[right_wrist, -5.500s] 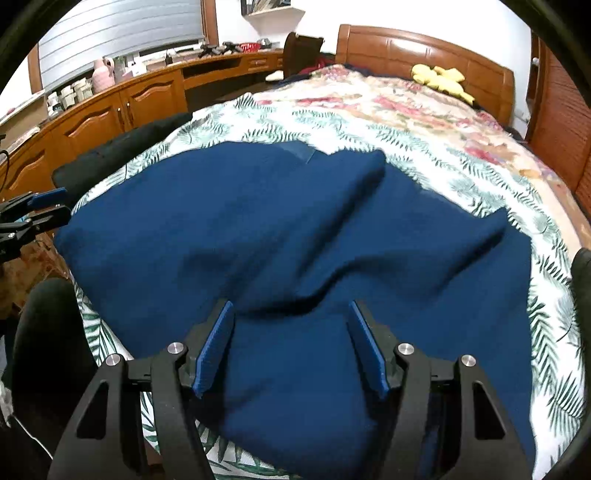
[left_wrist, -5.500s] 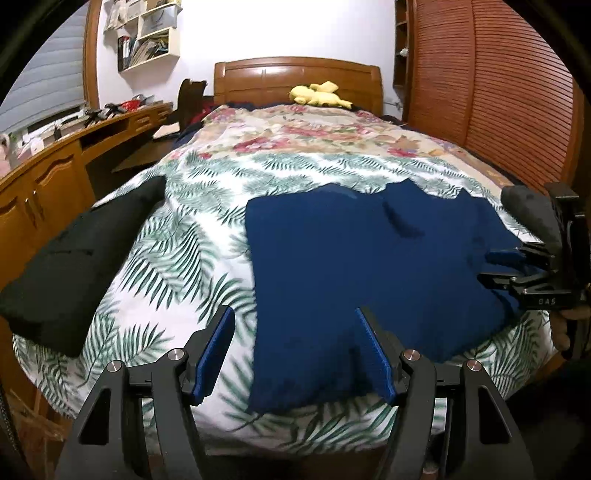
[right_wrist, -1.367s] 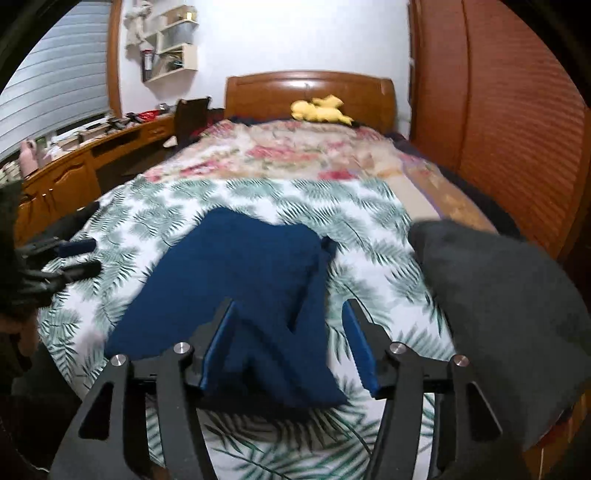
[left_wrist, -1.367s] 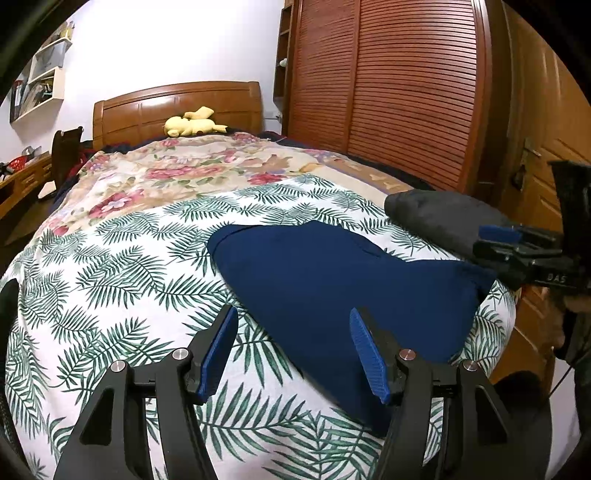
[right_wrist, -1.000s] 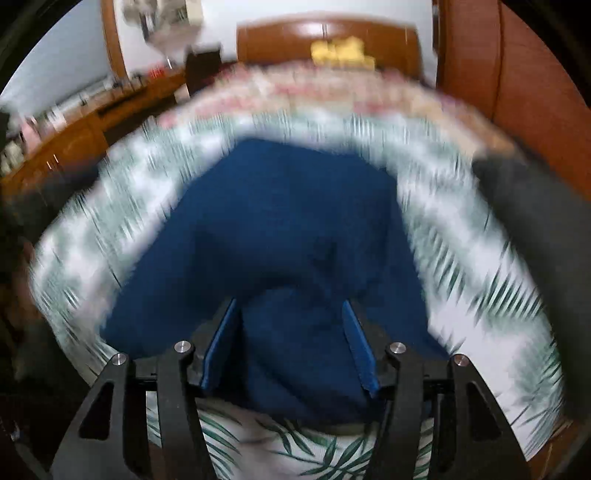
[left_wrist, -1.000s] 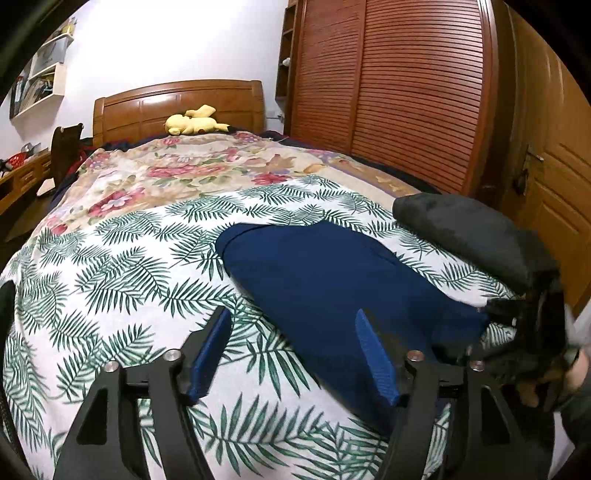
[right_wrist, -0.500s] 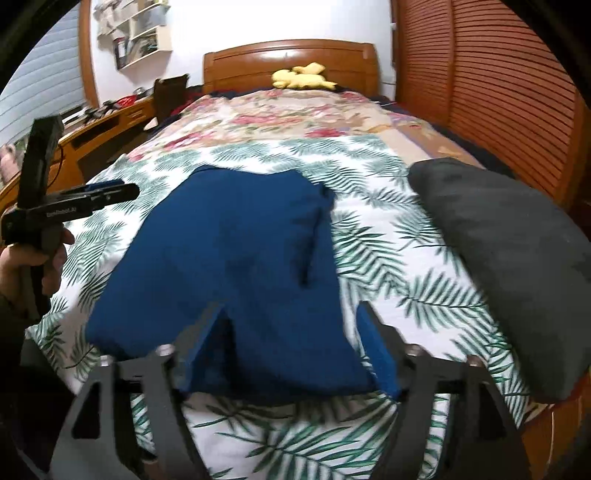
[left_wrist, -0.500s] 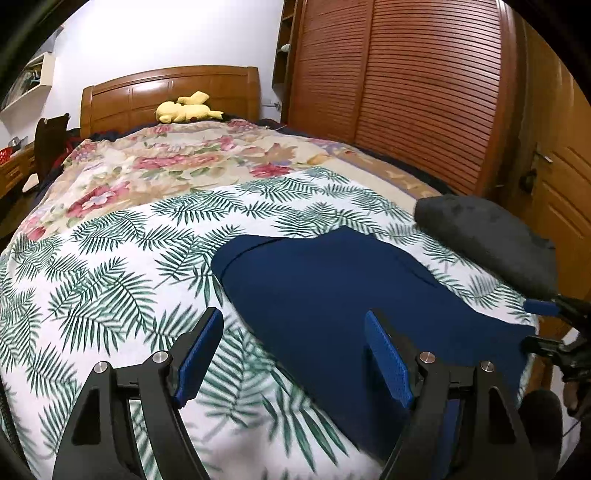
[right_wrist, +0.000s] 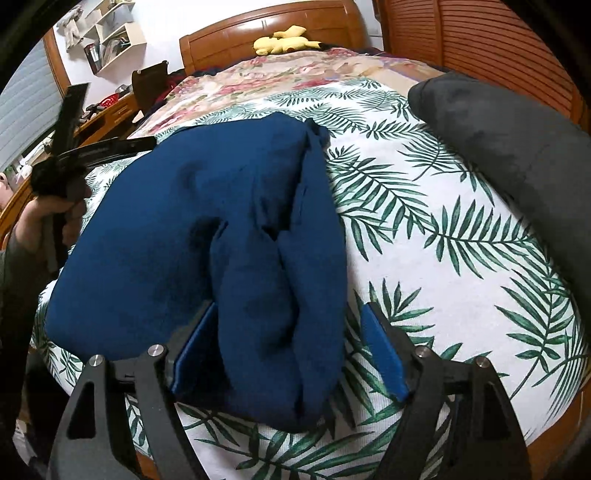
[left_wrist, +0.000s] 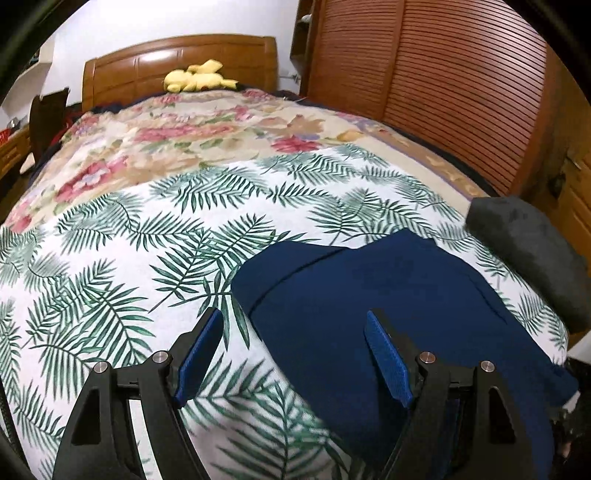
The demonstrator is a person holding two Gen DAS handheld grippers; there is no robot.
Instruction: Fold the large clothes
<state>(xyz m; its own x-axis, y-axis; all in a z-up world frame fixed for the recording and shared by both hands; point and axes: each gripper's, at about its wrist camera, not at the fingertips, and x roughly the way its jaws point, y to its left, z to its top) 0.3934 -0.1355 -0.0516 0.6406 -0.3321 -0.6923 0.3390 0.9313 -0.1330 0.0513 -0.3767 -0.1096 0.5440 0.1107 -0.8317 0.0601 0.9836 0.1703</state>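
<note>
Fingers first: my right gripper (right_wrist: 291, 347) has just been opening, and its two blue pads now stand wide apart, with the near folded end of the blue garment (right_wrist: 207, 221) lying between them; neither pad presses on the cloth, though the left one sits right at its edge. My left gripper (left_wrist: 295, 354) is spread just as wide and grips nothing: its right pad hangs over the garment's near part, its left pad over bare bedspread (left_wrist: 122, 258).

There is one blue garment, folded into a thick bundle. It lies at the foot end of the bed, close to the near edge, on the leaf-print bedspread. Seen from my right wrist, its long axis runs from my pads away toward the headboard (right_wrist: 266, 29), leaning a little to the left, with a rolled fold along its right side and a small bunched tip at the far end.

Just right of it, apart from it with a strip of leaf print between, lies one dark grey garment (right_wrist: 509, 158), also folded. From the right wrist I see my own left hand (right_wrist: 55, 214) at the left side of the bed, holding its gripper over the bedspread.

Farther back lies one flowered blanket (left_wrist: 192, 136), then one yellow plush toy (left_wrist: 199, 79) against the one wooden headboard. One slatted wardrobe (left_wrist: 443, 74) stands along the right.
</note>
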